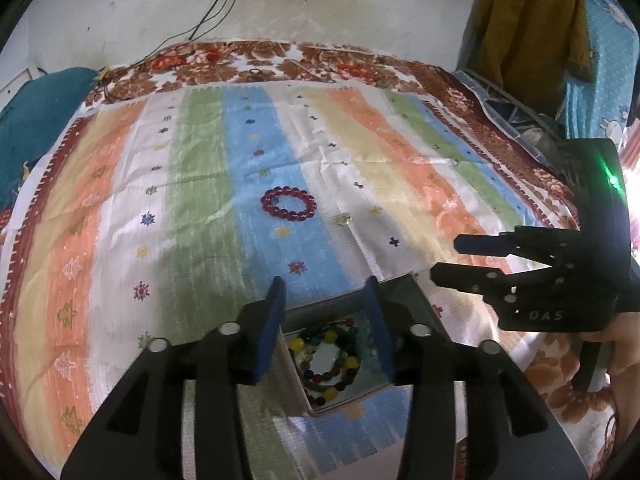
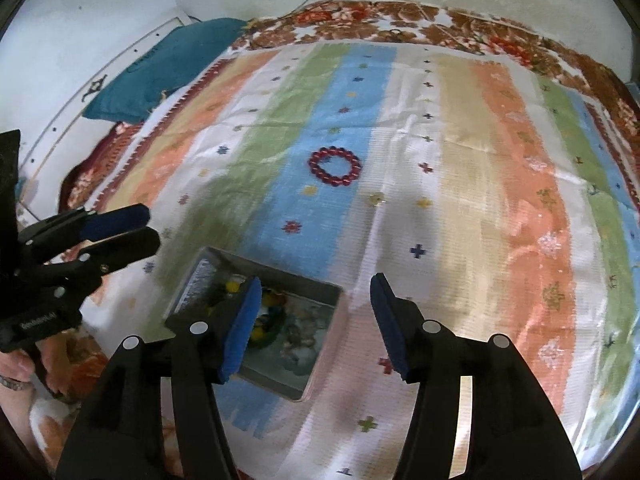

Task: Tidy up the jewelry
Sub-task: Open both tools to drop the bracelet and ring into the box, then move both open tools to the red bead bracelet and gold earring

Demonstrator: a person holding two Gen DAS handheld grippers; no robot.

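A red bead bracelet (image 1: 288, 204) lies flat on the blue stripe of the striped cloth, also in the right wrist view (image 2: 335, 167). A grey open box (image 1: 416, 300) sits near the front and holds a multicoloured bead bracelet (image 1: 330, 360); the box (image 2: 320, 300) shows in the right wrist view too. My left gripper (image 1: 326, 300) is open and empty, hovering over the box. My right gripper (image 2: 316, 300) is open and empty, above the box's right side. Each gripper shows in the other's view: the right (image 1: 456, 258), the left (image 2: 148, 226).
The striped cloth (image 1: 200, 200) covers a bed with a floral blanket (image 1: 280, 64) beneath. A teal pillow (image 2: 160, 64) lies at the far left. Cables (image 1: 216, 12) hang down the wall. Brown and blue fabrics (image 1: 532, 28) hang at the right.
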